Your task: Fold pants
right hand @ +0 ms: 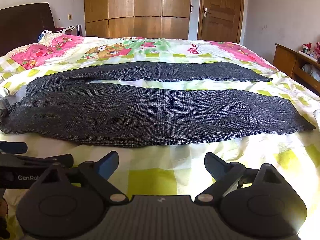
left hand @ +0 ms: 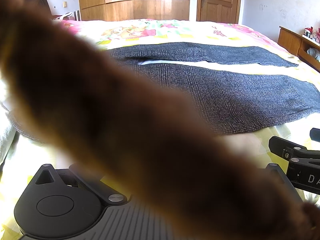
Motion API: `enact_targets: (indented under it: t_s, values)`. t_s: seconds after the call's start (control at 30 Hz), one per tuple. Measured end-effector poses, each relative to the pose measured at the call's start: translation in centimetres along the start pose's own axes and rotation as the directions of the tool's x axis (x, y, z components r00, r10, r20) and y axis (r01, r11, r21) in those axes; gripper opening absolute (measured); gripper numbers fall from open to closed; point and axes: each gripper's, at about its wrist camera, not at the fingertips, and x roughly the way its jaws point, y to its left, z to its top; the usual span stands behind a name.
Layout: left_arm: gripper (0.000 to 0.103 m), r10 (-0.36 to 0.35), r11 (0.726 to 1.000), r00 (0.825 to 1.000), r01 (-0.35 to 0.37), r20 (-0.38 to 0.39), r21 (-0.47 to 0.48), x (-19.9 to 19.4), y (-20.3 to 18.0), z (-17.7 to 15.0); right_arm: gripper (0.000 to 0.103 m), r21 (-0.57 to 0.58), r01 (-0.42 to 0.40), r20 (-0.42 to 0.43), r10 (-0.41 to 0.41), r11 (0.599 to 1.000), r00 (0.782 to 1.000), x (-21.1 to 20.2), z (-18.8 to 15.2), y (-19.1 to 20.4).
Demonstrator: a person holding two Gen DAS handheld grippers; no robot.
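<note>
Grey pants (right hand: 152, 108) seen spread flat across bed (right hand: 152, 180), legs apart, cuffs toward right edge, waist toward left edge. Right tool (right hand: 161, 165) held wide open, empty, above near edge. Left tool (right hand: 40, 161) masked by blurred brown object (left hand: 120, 120); state cannot be told.

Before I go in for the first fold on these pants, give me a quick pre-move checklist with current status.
1. Pants lie flat on the bed, legs spread apart: ok.
2. Right gripper open and holding nothing: ok.
3. Right gripper short of the near pants edge, bare quilt between: ok.
4. Left wrist view clear: not ok, a blurred brown shape covers most of it.
5. Left gripper state: cannot tell, only part of it shows at the right view's left edge.
6. Near leg free of clutter: ok.
</note>
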Motion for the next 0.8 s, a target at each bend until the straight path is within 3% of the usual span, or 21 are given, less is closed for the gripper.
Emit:
enact_targets:
  t_s: [0.8]
  values:
    - [0.103,-0.032,0.999,0.999,0.032,0.007,-0.018,-0.08,0.29,0.18,0.095,0.008,-0.012,-0.021,0.012,1.0,1.0,0.53,0.0,-0.04]
